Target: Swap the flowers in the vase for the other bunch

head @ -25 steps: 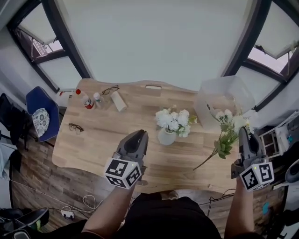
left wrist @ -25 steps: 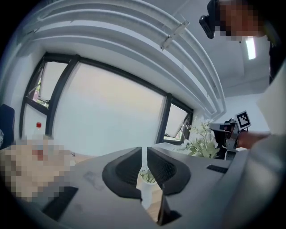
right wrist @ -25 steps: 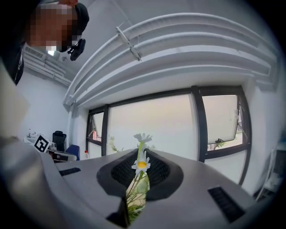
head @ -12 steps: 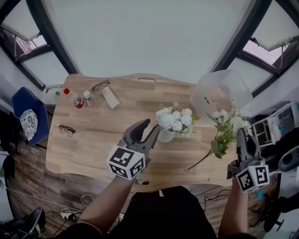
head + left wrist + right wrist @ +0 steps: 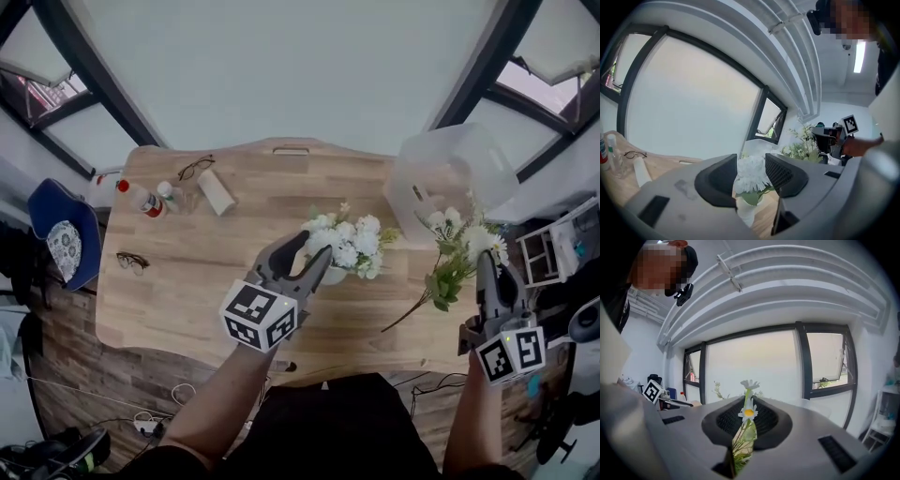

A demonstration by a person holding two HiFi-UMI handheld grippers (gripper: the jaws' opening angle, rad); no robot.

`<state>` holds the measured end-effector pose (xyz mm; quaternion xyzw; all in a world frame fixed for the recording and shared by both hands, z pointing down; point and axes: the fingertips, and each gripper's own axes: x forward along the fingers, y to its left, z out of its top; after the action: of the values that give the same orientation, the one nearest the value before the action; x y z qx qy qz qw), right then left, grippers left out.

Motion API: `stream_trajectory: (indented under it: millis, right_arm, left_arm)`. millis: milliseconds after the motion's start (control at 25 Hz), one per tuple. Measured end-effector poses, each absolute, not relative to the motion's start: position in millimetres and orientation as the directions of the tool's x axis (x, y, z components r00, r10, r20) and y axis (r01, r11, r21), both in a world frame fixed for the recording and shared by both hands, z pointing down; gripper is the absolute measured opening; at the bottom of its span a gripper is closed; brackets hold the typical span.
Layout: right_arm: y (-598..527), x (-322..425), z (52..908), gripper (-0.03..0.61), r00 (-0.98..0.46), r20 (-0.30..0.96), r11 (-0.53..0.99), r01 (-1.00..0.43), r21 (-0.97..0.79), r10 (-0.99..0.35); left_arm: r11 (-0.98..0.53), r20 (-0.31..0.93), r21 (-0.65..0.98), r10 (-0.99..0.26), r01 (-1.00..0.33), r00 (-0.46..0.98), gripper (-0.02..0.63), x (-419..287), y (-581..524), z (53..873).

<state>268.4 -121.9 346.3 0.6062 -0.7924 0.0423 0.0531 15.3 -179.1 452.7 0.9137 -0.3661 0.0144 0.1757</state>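
Note:
A white vase (image 5: pixel 332 275) with white flowers (image 5: pixel 345 241) stands mid-table on the wooden table (image 5: pixel 187 291). My left gripper (image 5: pixel 316 247) is just left of it, and its jaws have just been opening. In the left gripper view the white flowers (image 5: pixel 751 172) and the vase (image 5: pixel 746 212) show in the gap of the left gripper (image 5: pixel 751 161), with the pads apart from them. My right gripper (image 5: pixel 487 261) hangs over the table's right end, shut on the stems of a daisy bunch (image 5: pixel 457 253). In the right gripper view the daisy bunch (image 5: pixel 747 414) rises from the pinched right gripper (image 5: pixel 746 425).
A clear plastic bin (image 5: pixel 448 176) stands at the back right corner. Two pairs of glasses (image 5: pixel 132 262) (image 5: pixel 195 169), bottles (image 5: pixel 141 198) and a small white box (image 5: pixel 217 195) lie at the table's left. A blue chair (image 5: pixel 56 234) stands off the left edge.
My left gripper went from shut to open and moved right, up to the vase. The right gripper has sunk a little with the daisy bunch still in it.

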Motion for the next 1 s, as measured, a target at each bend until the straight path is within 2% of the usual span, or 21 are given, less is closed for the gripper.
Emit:
stream_trajectory:
  millis: [240,280,360,480,1000]
  right_arm:
    - [-127.4,268.9,356.1,0.052,-0.274,0.138,0.274,-0.961,-0.019,-0.952]
    - [-127.9,269.4,357.1,0.052,-0.276,0.140,0.276,-0.961,-0.022,-0.951]
    - [-129.1,270.0,358.3,0.052,-0.279,0.142,0.278,-0.960,-0.027,-0.950]
    - [-129.3,271.8,358.0,0.052,-0.280,0.142,0.279,-0.960,-0.027,-0.949]
    - [-120.6,273.7,319.1,0.052,-0.284,0.066,0.285,-0.958,0.017,-0.957]
  left_arm:
    - [-0.643,0.197,0.337,-0.666,-0.688,0.719,0.166,19.4,-181.2,472.8]
    - [-0.641,0.198,0.346,-0.664,-0.685,0.721,0.153,20.5,-180.8,474.4]
    - [-0.635,0.194,0.366,-0.663,-0.681,0.723,0.079,21.3,-180.7,475.1]
    - [-0.628,0.168,0.395,-0.668,-0.670,0.725,0.045,22.3,-180.8,468.8]
    - [-0.664,0.022,0.416,-0.676,-0.621,0.737,0.037,32.3,-172.9,405.2]
